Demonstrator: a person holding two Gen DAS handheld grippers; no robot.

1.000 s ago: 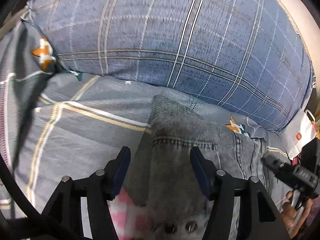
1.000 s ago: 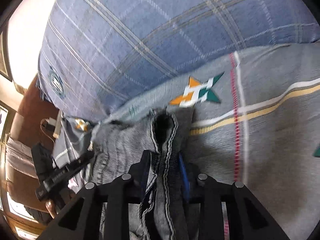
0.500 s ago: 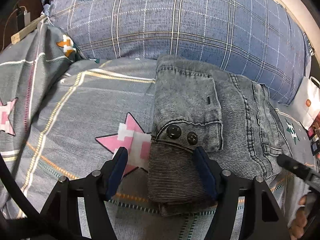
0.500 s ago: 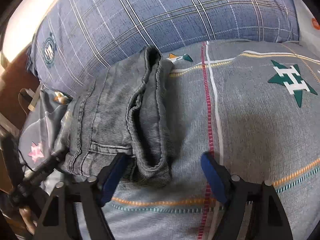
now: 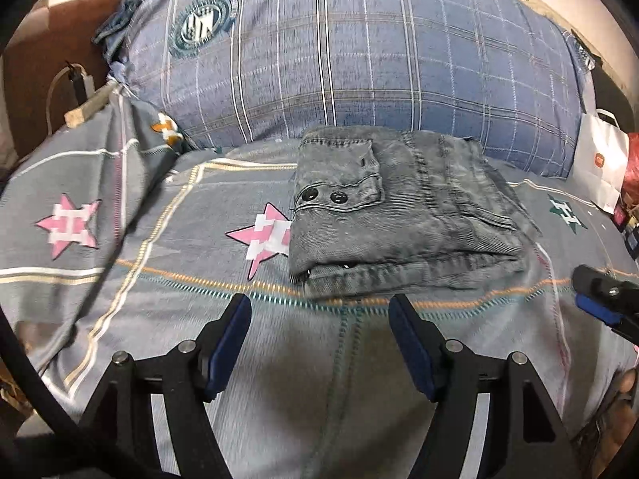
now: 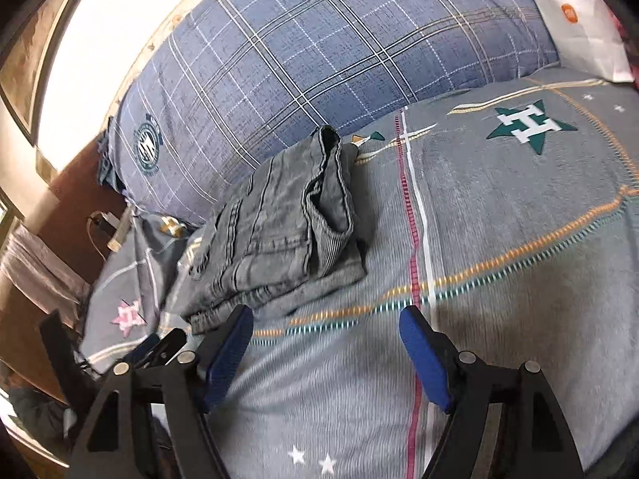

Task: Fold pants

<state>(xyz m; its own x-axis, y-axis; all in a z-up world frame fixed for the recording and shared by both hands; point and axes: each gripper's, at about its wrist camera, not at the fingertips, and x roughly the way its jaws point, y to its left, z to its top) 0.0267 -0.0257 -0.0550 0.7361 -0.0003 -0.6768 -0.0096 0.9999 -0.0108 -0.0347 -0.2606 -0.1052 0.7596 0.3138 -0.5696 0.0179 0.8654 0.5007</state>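
Note:
The grey denim pants point(image 5: 403, 215) lie folded in a compact stack on the grey bedspread point(image 5: 159, 279), right in front of the blue plaid pillow point(image 5: 359, 60). A buttoned pocket flap faces up. My left gripper point(image 5: 319, 311) is open and empty, a little short of the stack's near edge. In the right wrist view the pants point(image 6: 279, 231) lie to the upper left. My right gripper point(image 6: 325, 319) is open and empty, near the stack's right corner. It also shows at the right edge of the left wrist view point(image 5: 603, 299).
A white paper bag point(image 5: 599, 163) stands at the right end of the pillow. A cable and plug point(image 5: 76, 80) hang by the brown headboard on the left. The bedspread carries pink point(image 5: 267, 235) and green point(image 6: 527, 123) star prints.
Both grippers let go of the pants and pulled back toward me. The right gripper, shut on the fabric a second ago, has opened. The folded stack stays by the pillow.

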